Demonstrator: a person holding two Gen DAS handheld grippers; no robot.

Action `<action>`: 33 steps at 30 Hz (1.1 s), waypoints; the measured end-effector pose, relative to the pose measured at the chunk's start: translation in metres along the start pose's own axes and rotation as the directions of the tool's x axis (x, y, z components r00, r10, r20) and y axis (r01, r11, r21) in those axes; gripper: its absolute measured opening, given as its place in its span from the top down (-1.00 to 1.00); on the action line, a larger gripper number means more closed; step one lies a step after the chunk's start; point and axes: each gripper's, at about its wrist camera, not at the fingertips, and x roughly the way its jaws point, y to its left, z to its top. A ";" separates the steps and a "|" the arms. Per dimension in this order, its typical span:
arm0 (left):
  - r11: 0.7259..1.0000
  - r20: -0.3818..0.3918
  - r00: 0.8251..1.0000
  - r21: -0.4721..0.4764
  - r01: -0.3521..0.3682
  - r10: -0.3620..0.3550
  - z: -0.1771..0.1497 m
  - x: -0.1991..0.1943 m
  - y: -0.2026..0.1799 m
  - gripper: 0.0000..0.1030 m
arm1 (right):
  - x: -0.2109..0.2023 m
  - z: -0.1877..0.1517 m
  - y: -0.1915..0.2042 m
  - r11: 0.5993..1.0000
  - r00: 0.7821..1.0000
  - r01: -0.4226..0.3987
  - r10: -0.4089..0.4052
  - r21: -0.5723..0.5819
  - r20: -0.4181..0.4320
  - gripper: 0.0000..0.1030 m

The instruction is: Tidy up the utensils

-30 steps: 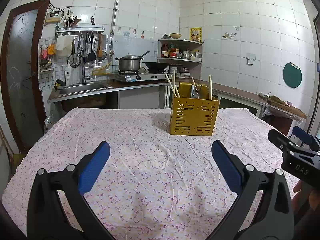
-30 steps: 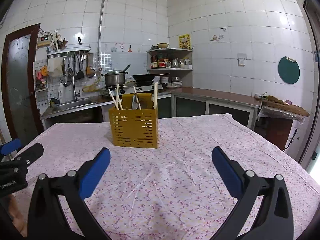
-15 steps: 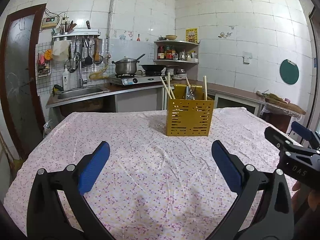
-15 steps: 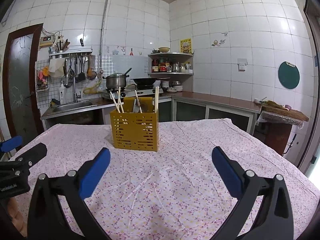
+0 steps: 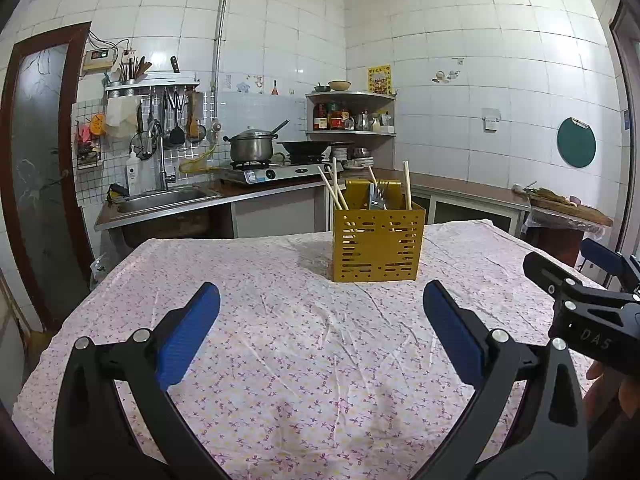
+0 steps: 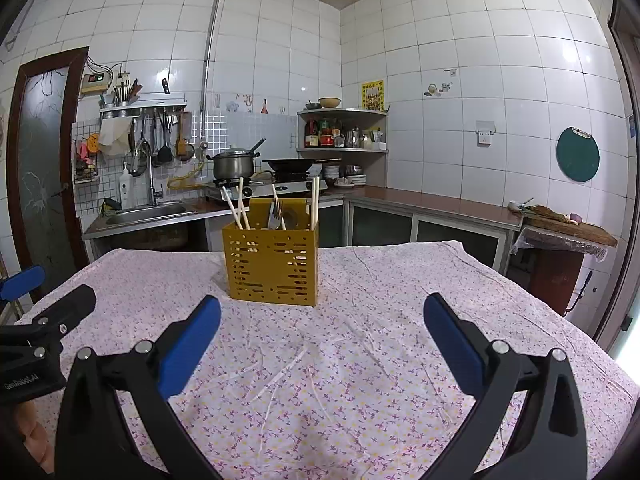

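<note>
We hold our left hand-held gripper (image 5: 320, 312) above the floral tabletop (image 5: 280, 340), its blue pads spread wide and empty. Ahead of it, the yellow utensil caddy (image 5: 378, 244) stands upright near the far edge, with chopsticks (image 5: 334, 190) and a fork (image 5: 376, 200) inside. Nothing lies between. Our right hand-held gripper (image 6: 320, 320) is equally wide, empty. Behind sit a sink (image 6: 146, 212) and a pot (image 6: 234, 164).

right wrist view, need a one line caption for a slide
Open right gripper over a floral tablecloth, facing a yellow utensil caddy holding chopsticks.
</note>
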 end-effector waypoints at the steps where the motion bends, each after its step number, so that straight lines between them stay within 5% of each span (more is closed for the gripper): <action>1: 1.000 0.000 1.000 -0.002 0.001 -0.001 0.000 0.000 0.000 -0.91 | 0.000 0.000 0.000 1.000 1.000 -0.001 0.001 -0.001 0.000 -0.92; 33: 1.000 0.002 1.000 -0.004 -0.013 0.013 0.002 -0.001 0.007 -0.91 | -0.002 -0.001 0.003 1.000 1.000 -0.004 0.004 0.005 0.000 -0.92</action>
